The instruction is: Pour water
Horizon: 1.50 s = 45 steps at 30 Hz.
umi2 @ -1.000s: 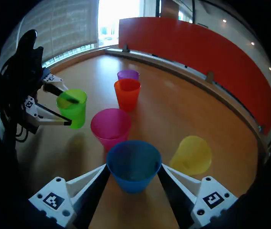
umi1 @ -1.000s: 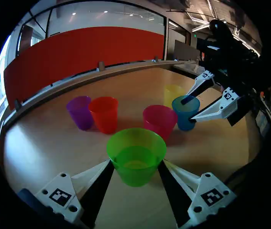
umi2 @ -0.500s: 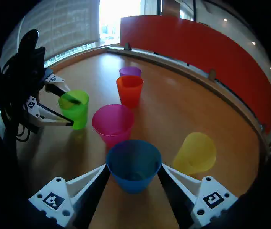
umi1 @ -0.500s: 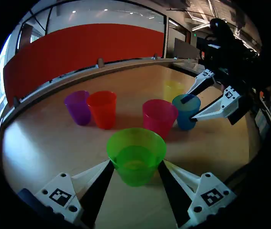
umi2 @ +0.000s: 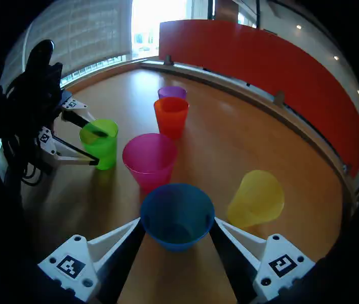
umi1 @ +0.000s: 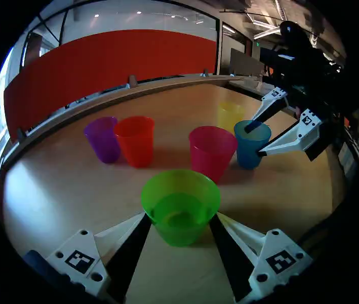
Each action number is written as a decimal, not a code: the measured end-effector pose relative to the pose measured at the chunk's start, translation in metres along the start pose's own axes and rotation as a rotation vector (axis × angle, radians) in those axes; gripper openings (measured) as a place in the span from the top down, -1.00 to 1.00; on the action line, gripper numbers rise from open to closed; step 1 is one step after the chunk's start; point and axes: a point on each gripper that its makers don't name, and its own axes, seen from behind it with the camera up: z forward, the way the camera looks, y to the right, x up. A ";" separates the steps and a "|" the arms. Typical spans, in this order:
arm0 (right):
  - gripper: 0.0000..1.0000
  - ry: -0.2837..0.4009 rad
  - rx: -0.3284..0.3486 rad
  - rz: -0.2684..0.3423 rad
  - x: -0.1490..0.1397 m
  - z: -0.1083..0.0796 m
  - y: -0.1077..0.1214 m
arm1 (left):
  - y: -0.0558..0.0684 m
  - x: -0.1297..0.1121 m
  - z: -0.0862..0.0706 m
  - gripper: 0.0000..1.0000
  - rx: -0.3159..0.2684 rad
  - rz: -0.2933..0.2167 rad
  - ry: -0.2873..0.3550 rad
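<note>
Both cups stay upright, likely so nothing spills before the pour. Your left gripper (umi1: 180, 217) has its fingers closed on the green cup (umi1: 180, 200), where a little water seems to lie. Your right gripper (umi2: 177, 221) clamps the blue cup (umi2: 177, 213), near the pink cup (umi2: 149, 158). Whether either clears the table (umi2: 260, 152) cannot be told.

Left gripper view: nearest cup (umi1: 180, 215) bottom centre; middle cup (umi1: 211, 152) on the worktop (umi1: 68, 192) above-right of it; leftmost cup (umi1: 102, 139) upper left.
</note>
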 end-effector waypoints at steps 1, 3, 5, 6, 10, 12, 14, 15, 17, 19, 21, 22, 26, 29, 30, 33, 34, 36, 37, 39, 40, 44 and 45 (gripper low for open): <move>-0.80 -0.003 -0.002 0.002 -0.001 -0.001 0.001 | 0.000 0.000 0.000 -0.59 0.001 0.001 0.000; -0.80 -0.009 -0.008 0.005 -0.004 -0.002 0.002 | 0.000 -0.001 0.000 -0.60 0.002 0.002 -0.002; -0.80 -0.019 -0.016 0.006 -0.007 -0.003 0.004 | 0.001 -0.003 0.000 -0.60 0.003 0.003 -0.008; -0.80 -0.023 -0.019 0.007 -0.009 -0.003 0.005 | 0.001 -0.004 0.001 -0.60 0.004 0.003 -0.011; -0.80 -0.027 -0.024 0.011 -0.011 -0.004 0.007 | 0.000 -0.005 0.000 -0.61 0.007 0.005 -0.015; -0.80 -0.029 -0.027 0.013 -0.012 -0.004 0.008 | 0.000 -0.005 0.000 -0.61 0.007 0.003 -0.018; -0.81 -0.030 -0.030 0.014 -0.012 -0.003 0.008 | 0.000 -0.005 0.000 -0.62 0.005 0.003 -0.020; -0.81 -0.032 -0.031 0.014 -0.013 -0.003 0.008 | 0.000 -0.004 0.000 -0.62 0.004 0.003 -0.022; -0.82 -0.039 -0.036 0.011 -0.014 -0.003 0.009 | 0.000 -0.004 0.000 -0.62 0.001 0.004 -0.024; -0.83 -0.048 -0.038 0.007 -0.017 -0.004 0.009 | 0.000 -0.004 -0.001 -0.64 0.000 0.004 -0.025; -0.85 -0.055 -0.040 0.005 -0.019 -0.004 0.009 | -0.001 -0.005 -0.001 -0.64 0.000 0.006 -0.026; -0.85 -0.056 -0.041 0.006 -0.019 -0.003 0.009 | -0.001 -0.005 -0.001 -0.64 0.000 0.007 -0.028; -0.85 -0.058 -0.044 0.013 -0.021 -0.003 0.009 | -0.001 -0.007 -0.001 -0.64 0.002 0.011 -0.031; -0.85 -0.063 -0.044 0.018 -0.023 -0.005 0.010 | -0.001 -0.008 -0.001 -0.65 0.003 0.011 -0.035; -0.85 -0.065 -0.044 0.019 -0.024 -0.005 0.010 | -0.002 -0.009 -0.001 -0.66 0.004 0.011 -0.038; -0.85 -0.071 -0.046 0.019 -0.027 -0.006 0.010 | -0.002 -0.013 -0.002 -0.68 0.005 0.014 -0.050; -0.85 -0.072 -0.045 0.020 -0.028 -0.007 0.010 | -0.002 -0.015 -0.002 -0.68 0.006 0.015 -0.054; -0.85 -0.073 -0.045 0.023 -0.029 -0.008 0.009 | -0.003 -0.018 -0.002 -0.68 0.008 0.018 -0.063; -0.85 -0.073 -0.045 0.025 -0.030 -0.008 0.009 | -0.003 -0.019 -0.003 -0.68 0.008 0.019 -0.067; -0.85 -0.073 -0.047 0.029 -0.031 -0.009 0.008 | -0.003 -0.022 -0.005 -0.67 0.010 0.019 -0.074; -0.85 -0.073 -0.048 0.032 -0.032 -0.010 0.008 | -0.002 -0.023 -0.006 -0.68 0.011 0.019 -0.077; -0.86 -0.071 -0.052 0.043 -0.035 -0.013 0.005 | -0.001 -0.025 -0.012 -0.67 0.017 0.016 -0.083; -0.86 -0.070 -0.054 0.046 -0.036 -0.014 0.005 | 0.000 -0.026 -0.014 -0.67 0.020 0.015 -0.084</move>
